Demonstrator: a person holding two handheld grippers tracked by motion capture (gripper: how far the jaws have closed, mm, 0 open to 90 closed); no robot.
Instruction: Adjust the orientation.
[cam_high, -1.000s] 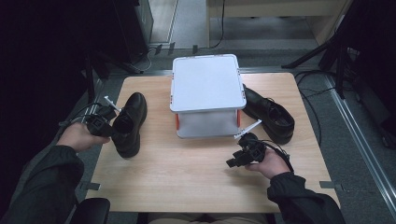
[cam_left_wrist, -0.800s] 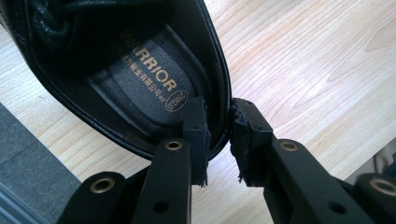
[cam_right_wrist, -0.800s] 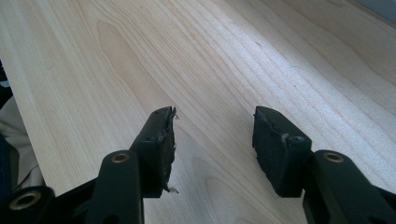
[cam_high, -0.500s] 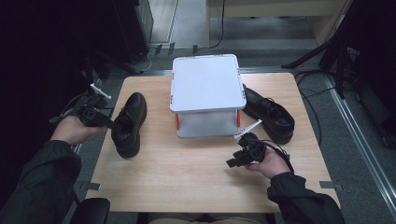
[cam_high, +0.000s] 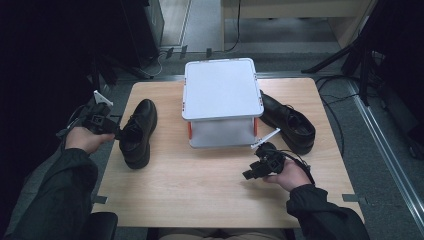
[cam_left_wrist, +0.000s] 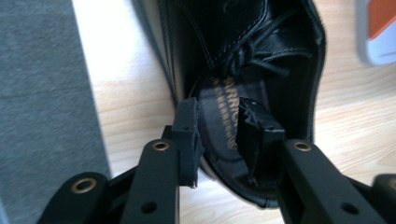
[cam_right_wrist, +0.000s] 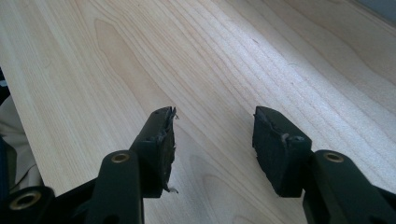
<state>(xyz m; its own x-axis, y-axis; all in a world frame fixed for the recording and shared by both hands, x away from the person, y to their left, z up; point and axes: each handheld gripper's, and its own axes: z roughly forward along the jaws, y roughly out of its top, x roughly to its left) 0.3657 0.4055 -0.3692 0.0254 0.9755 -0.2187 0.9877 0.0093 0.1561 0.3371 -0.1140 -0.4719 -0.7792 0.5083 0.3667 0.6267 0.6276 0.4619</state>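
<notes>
A black leather lace-up shoe (cam_high: 137, 132) lies on the left of the wooden table (cam_high: 200, 195), toe toward the far edge. My left gripper (cam_high: 116, 131) reaches its heel opening from the left. In the left gripper view one jaw stands outside the shoe (cam_left_wrist: 261, 56) and the other over the insole. The jaws have just been opening; the pads do not press the shoe's wall. A second black shoe (cam_high: 289, 121) lies right of a white lidded box (cam_high: 221, 92). My right gripper (cam_high: 250, 174) hovers open above bare wood (cam_right_wrist: 140, 56), nothing between its jaws (cam_right_wrist: 212, 135).
The white box stands at the table's middle back, with orange latches on its sides. Cables trail off the table's right side onto the grey floor. Dark equipment and stands surround the table. The person's sleeves come in over the front edge.
The left hand has drawn back a little toward the table's left edge and its jaws have spread apart at the shoe's heel opening. The shoe stays put. The right hand has not moved.
</notes>
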